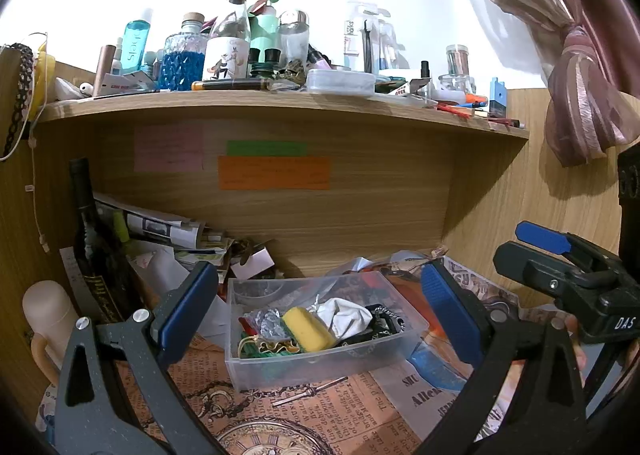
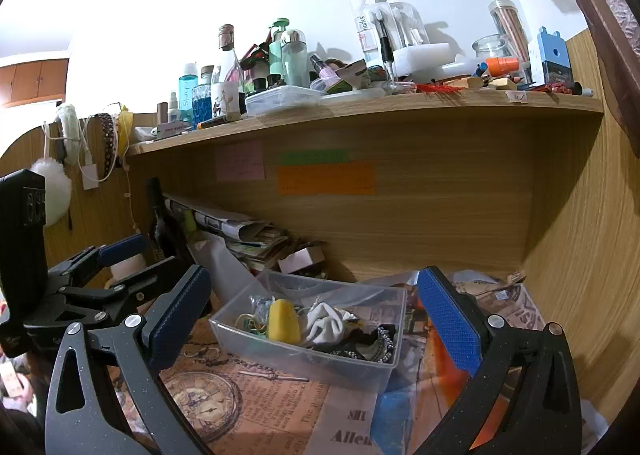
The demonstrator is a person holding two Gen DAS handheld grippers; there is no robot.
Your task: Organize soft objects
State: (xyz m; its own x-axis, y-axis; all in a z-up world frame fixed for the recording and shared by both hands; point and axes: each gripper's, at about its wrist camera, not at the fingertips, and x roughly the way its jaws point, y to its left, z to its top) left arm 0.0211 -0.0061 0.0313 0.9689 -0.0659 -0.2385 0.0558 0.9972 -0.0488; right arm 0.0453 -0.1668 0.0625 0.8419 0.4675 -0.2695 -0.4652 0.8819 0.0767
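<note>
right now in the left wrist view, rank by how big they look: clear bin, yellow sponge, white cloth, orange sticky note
1. clear bin, plainly largest.
2. orange sticky note, though it sits farther back, so true size is unsure.
3. yellow sponge and white cloth look about alike; both lie in the bin, partly overlapped, so no ranking between them.

Clear glossy plastic bin [image 1: 320, 359], porous yellow sponge [image 1: 309, 328], crumpled white cloth [image 1: 347, 315], wood-grain shelf [image 1: 280, 107]

Home bedroom desk: toiletry-cluttered shelf [image 1: 280, 105], curtain [image 1: 576, 67].
</note>
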